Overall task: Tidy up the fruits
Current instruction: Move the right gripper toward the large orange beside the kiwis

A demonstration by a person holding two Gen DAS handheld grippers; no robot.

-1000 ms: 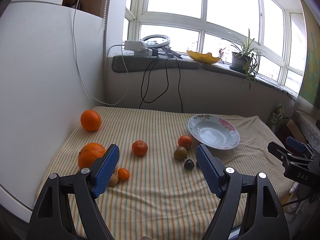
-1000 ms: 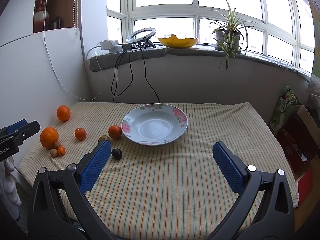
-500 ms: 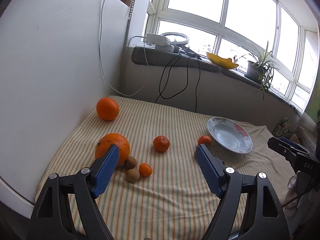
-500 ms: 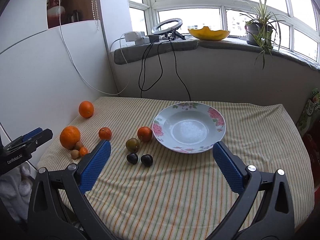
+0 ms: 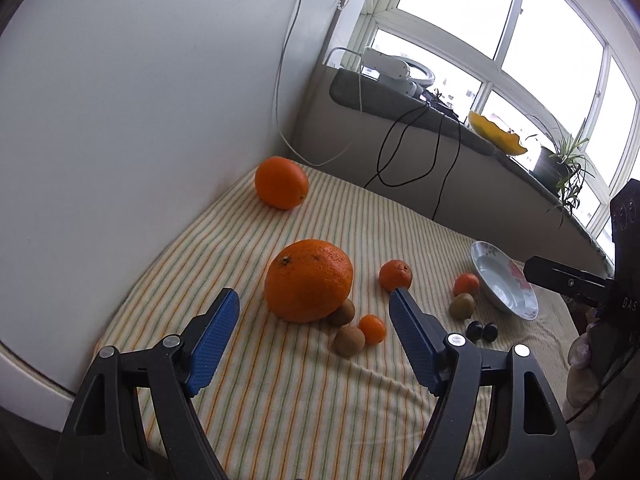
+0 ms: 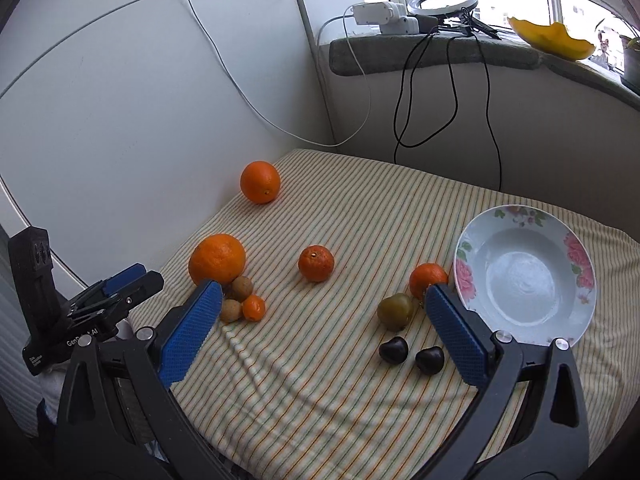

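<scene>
Fruit lies on a striped cloth. A big orange (image 5: 309, 280) (image 6: 217, 259) sits just ahead of my open, empty left gripper (image 5: 314, 340), with two kiwis (image 5: 349, 341) and a tiny orange (image 5: 372, 329) beside it. A second orange (image 5: 282, 182) (image 6: 260, 182) lies near the wall. Two tangerines (image 6: 315, 263) (image 6: 428, 278), a green fruit (image 6: 395, 311) and two dark plums (image 6: 393, 349) lie left of the floral plate (image 6: 472, 240). My right gripper (image 6: 324, 332) is open and empty above the cloth's middle.
A white wall panel (image 5: 140, 120) borders the cloth on the left. Black and white cables (image 6: 448, 80) hang from the grey sill (image 6: 432, 54). A yellow bowl (image 6: 550, 38) and a potted plant (image 5: 560, 160) stand on the sill.
Both grippers have swung left and moved closer to the fruit. The big orange now sits between the left fingers' line of sight; the plate has shifted to the right in both views.
</scene>
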